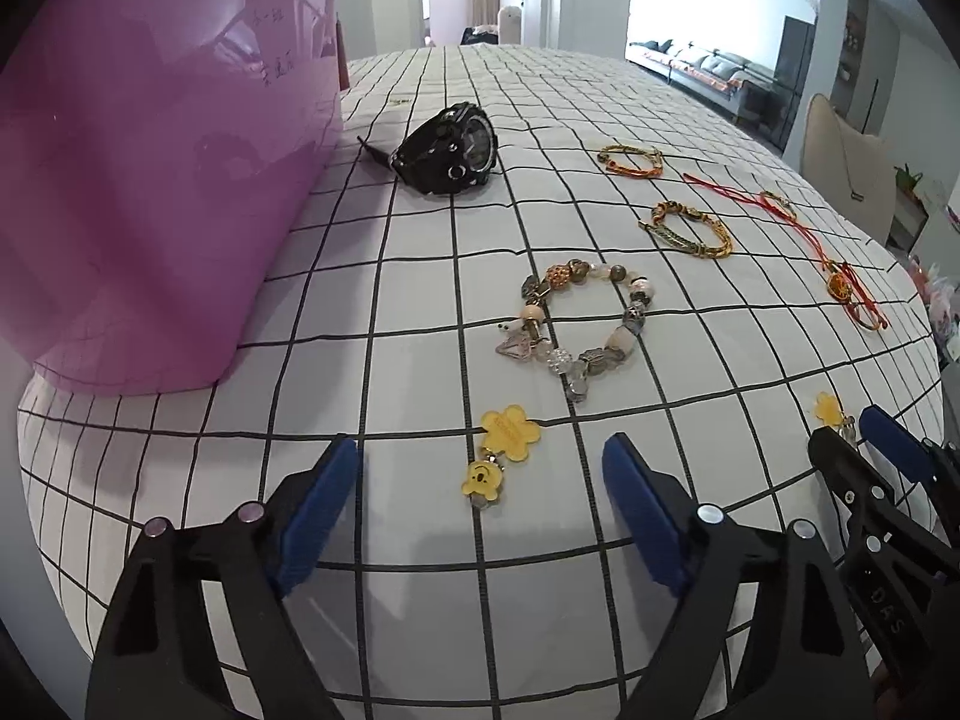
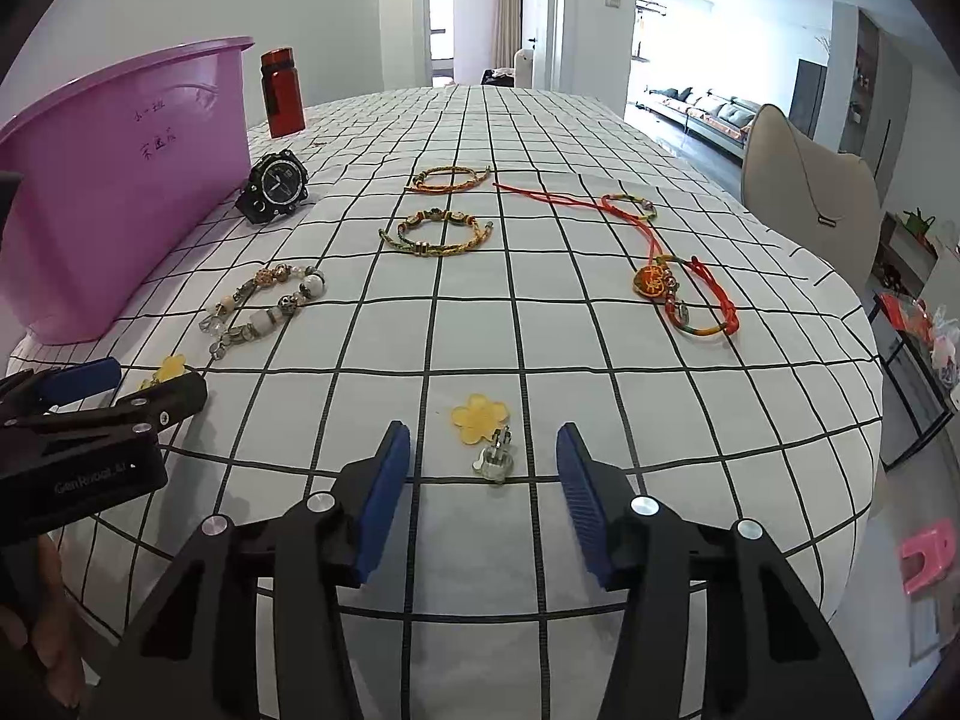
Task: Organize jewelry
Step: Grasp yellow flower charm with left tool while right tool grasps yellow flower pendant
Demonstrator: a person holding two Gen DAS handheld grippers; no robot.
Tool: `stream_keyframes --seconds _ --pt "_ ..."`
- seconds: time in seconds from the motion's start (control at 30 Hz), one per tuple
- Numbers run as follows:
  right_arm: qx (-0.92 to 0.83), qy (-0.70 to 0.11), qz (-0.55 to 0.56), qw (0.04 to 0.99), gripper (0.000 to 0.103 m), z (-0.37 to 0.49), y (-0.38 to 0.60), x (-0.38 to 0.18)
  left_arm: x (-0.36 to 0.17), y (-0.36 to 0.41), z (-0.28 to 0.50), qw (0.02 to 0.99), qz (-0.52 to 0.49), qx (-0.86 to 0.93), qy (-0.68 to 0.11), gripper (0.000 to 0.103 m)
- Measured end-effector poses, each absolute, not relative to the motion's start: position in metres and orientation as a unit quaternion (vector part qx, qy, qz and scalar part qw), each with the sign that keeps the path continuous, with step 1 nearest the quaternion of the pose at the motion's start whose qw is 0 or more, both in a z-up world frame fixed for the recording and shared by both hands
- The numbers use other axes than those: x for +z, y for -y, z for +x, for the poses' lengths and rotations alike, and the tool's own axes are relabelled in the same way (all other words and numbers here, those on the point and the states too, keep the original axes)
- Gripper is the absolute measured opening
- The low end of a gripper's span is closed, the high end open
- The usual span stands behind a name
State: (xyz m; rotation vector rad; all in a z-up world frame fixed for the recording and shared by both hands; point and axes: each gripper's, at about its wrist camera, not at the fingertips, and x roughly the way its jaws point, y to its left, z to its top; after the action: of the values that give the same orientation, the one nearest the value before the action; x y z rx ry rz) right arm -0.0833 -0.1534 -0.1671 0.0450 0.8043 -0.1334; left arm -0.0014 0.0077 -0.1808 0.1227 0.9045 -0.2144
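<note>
Nearest the cameras, the two grippers are being held low over the checked tablecloth (image 2: 600, 360), both with jaws spread wide and nothing pinched: the left gripper (image 1: 480, 468) is being lined up on a yellow bear charm (image 1: 501, 456), the right gripper (image 2: 483, 456) on a yellow flower charm (image 2: 483, 429) with a clear clip at its end. Going down in size, the pink tub (image 1: 150, 180) is standing at the left edge of the table, presumably the place where the pieces are being gathered. The black watch (image 2: 275, 185) is lying just beside the tub; it is judged the heaviest and stiffest piece, best taken across the case or strap. The beaded bracelet (image 1: 579, 324) is lying between the watch and the bear charm; it is judged limp, bumpy and apt to slip, so a pinch across one strand of beads is being favoured. The red cord (image 2: 666, 258) and the two braided bracelets (image 2: 438, 234) are lying further out, judged light and floppy. The charms are thin, flat and light, probably hard plastic, so they are best taken at the thicker clip end rather than scraped up from the cloth.
</note>
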Motion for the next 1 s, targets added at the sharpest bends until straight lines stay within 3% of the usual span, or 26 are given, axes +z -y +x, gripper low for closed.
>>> stream_keyframes --seconds 0.53,0.7,0.77,0.83,1.0 --pt "-0.056 -0.388 0.013 0.920 0.033 -0.086 0.146 -0.166 -0.177 -0.004 -0.020 0.898 0.060 -0.123 -0.417 0.043" --pt "-0.052 -0.386 0.007 0.921 0.017 -0.087 0.142 -0.166 -0.176 -0.002 -0.024 0.899 0.062 -0.127 -0.415 0.032" --pt "-0.049 -0.386 0.004 0.921 0.012 -0.087 0.140 -0.166 -0.176 -0.003 -0.025 0.899 0.059 -0.125 -0.415 0.025" --pt "-0.049 -0.385 0.005 0.922 0.012 -0.088 0.140 -0.166 -0.176 -0.003 -0.025 0.899 0.059 -0.125 -0.415 0.012" --pt "-0.046 -0.385 0.012 0.922 0.012 -0.089 0.142 -0.165 -0.175 -0.003 -0.026 0.899 0.057 -0.126 -0.415 0.011"
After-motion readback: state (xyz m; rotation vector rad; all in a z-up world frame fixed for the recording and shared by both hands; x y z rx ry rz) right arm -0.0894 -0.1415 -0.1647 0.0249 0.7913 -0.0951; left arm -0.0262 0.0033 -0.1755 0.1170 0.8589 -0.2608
